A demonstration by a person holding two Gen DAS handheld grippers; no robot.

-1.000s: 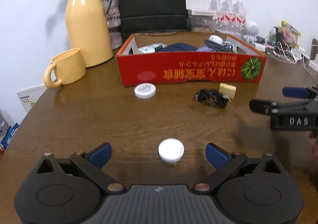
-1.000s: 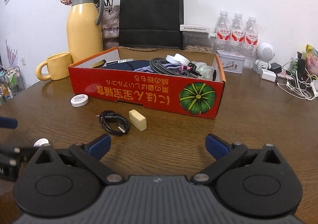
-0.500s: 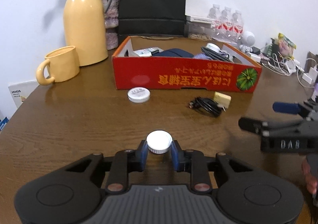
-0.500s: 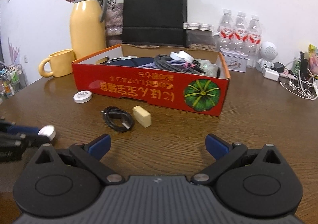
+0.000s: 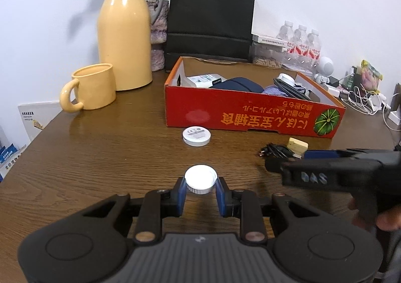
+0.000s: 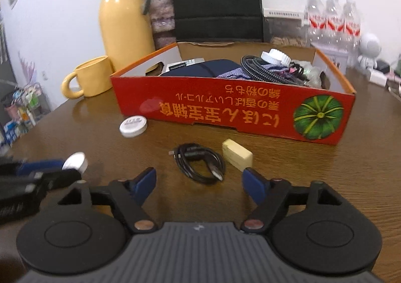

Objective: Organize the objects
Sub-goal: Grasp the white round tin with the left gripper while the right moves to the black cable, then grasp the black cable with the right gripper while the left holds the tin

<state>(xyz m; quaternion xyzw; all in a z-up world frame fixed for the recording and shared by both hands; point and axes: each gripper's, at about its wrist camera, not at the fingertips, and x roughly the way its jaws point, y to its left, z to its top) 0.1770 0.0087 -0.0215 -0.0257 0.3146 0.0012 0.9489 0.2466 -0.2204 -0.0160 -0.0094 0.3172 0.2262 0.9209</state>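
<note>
In the left wrist view my left gripper (image 5: pixel 200 191) is shut on a small white cap (image 5: pixel 200 179), held just above the brown table (image 5: pixel 100 157). My right gripper (image 6: pixel 199 180) has its jaws closing, still wide, around a coiled black cable (image 6: pixel 198 162) lying on the table; the pads do not touch it. A cream block (image 6: pixel 236 155) lies just right of the cable. A flat white round tin (image 6: pixel 133 126) sits before the red cardboard box (image 6: pixel 233 112), which holds cables, a dark pouch and other items.
A yellow jug (image 5: pixel 124 39) and yellow mug (image 5: pixel 91 87) stand at the back left. A black paper bag (image 5: pixel 210 19) is behind the box, water bottles (image 5: pixel 300 42) and chargers with cords (image 5: pixel 363 102) at the right. A hand (image 5: pixel 386 217) holds the right gripper.
My left gripper closed on the white cap and lifted it slightly. My right gripper moved forward and left toward the black cable, and its jaws began to narrow.
</note>
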